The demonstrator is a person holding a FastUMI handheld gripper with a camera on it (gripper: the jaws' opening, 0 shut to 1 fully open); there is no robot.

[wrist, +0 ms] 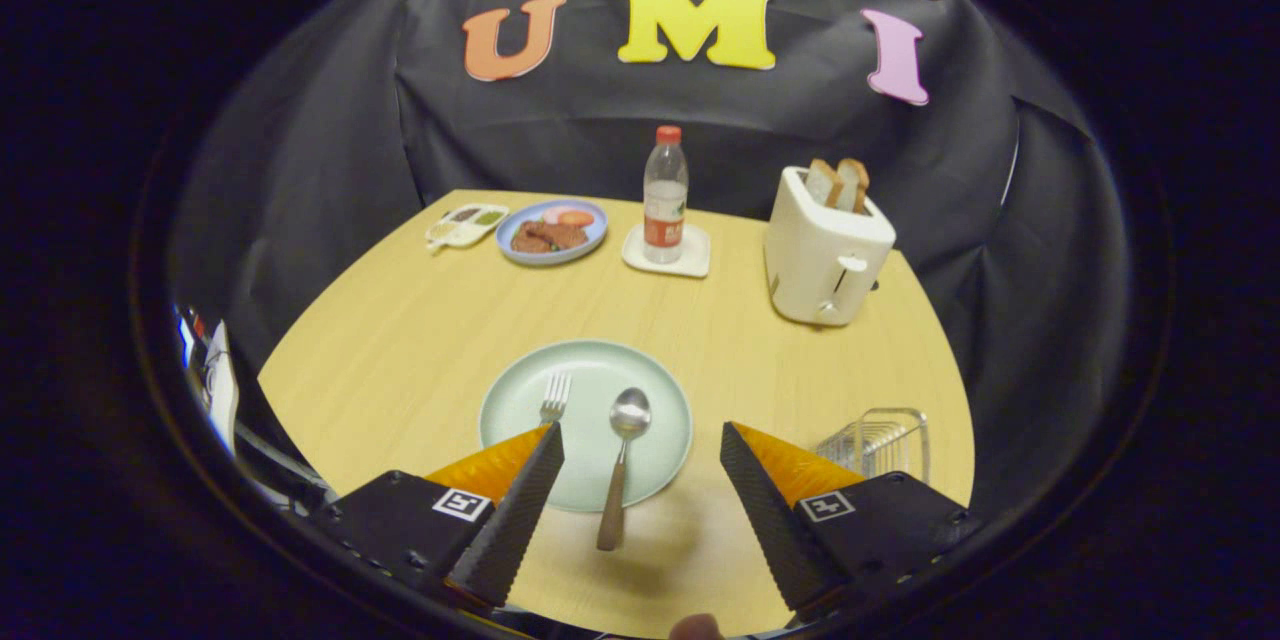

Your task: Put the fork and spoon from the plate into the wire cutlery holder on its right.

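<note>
Starting far beyond the left finger of our tongs, we see a small divided tray at the back of the counter, and just beside it a blue plate of food. Nearer to us, a pale green plate lies just ahead of the fingers and partly between them. The fork rests on its left half, tines pointing away from us, its handle hidden behind the left fingertip. The spoon lies beside the fork, in the gap between the two fingers, bowl away from us and its brown handle reaching over the plate's near rim onto the counter. The tongs are spread wide and have hold of nothing (neither finger touches the cutlery, as far as we can tell). Well beyond the gap a water bottle stands upright on a white coaster. Farther right, beyond the right finger, a white toaster holds two slices of bread. The wire cutlery holder sits just past the right finger, near the counter's edge, apart from the green plate.
</note>
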